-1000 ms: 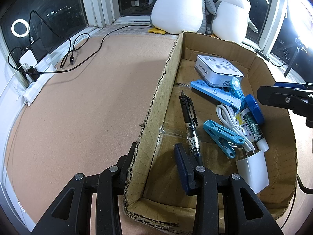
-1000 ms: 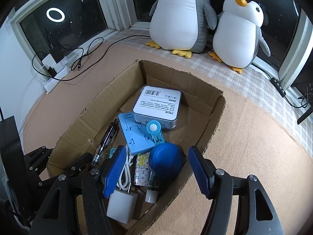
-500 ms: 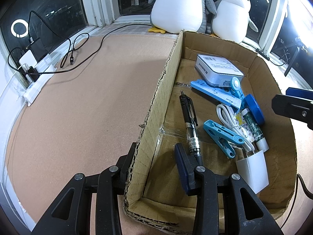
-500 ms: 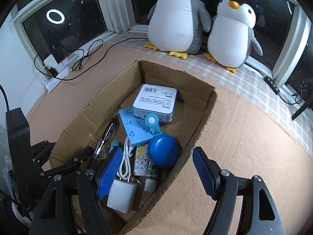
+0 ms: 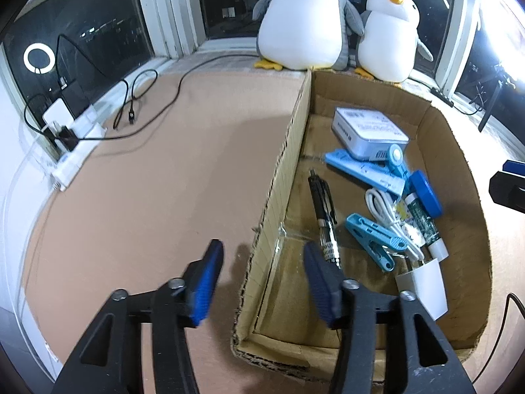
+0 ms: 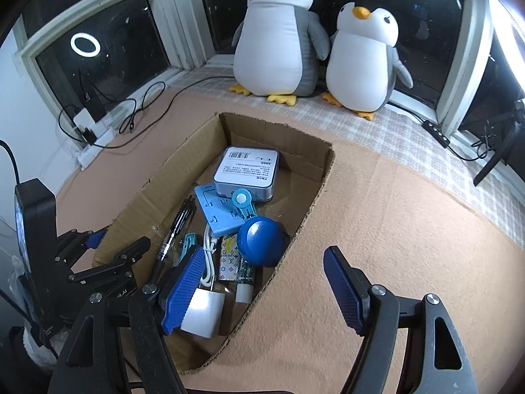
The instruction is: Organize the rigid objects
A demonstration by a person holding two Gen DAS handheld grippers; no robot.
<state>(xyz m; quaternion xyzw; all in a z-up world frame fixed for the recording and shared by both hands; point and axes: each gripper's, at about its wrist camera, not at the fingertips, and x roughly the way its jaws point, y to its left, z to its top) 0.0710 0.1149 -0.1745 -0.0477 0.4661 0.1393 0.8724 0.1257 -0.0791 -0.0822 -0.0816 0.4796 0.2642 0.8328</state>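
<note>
While the left gripper [image 5: 262,272] straddles the near left wall of the cardboard box [image 5: 288,164], its jaws have just been opening and now stand apart, one blue ribbed pad outside the wall and one inside, neither pressing on it. That box is an open, shallow corrugated tray with ragged cut edges, resting on the tan, felt-like counter [image 5: 147,180]. Going from left to right in the left wrist view, the box holds one black click pen [image 5: 323,216] with a clear lower barrel, lying along the wall; one teal plastic clothespin [image 5: 374,239]; one coiled white cable [image 5: 385,210] running to one white charger block [image 5: 423,282]; one flat light-blue plastic stand [image 5: 361,167] with a small light-blue clip fan [image 5: 397,161] on it; one silver-grey square box [image 5: 367,128] with rounded corners and a printed label; one slim tube [image 5: 423,223] with a green glittery body and white cap; and one dark blue round piece [image 5: 426,190], domed as the right wrist view shows it. The right gripper [image 6: 259,285] has its jaws wide and empty, its left pad over the charger block and its right pad over the bare counter outside the box's right wall. Behind the box, two plush penguins [image 6: 279,39] stand side by side on a checked cloth by the dark windows.
</note>
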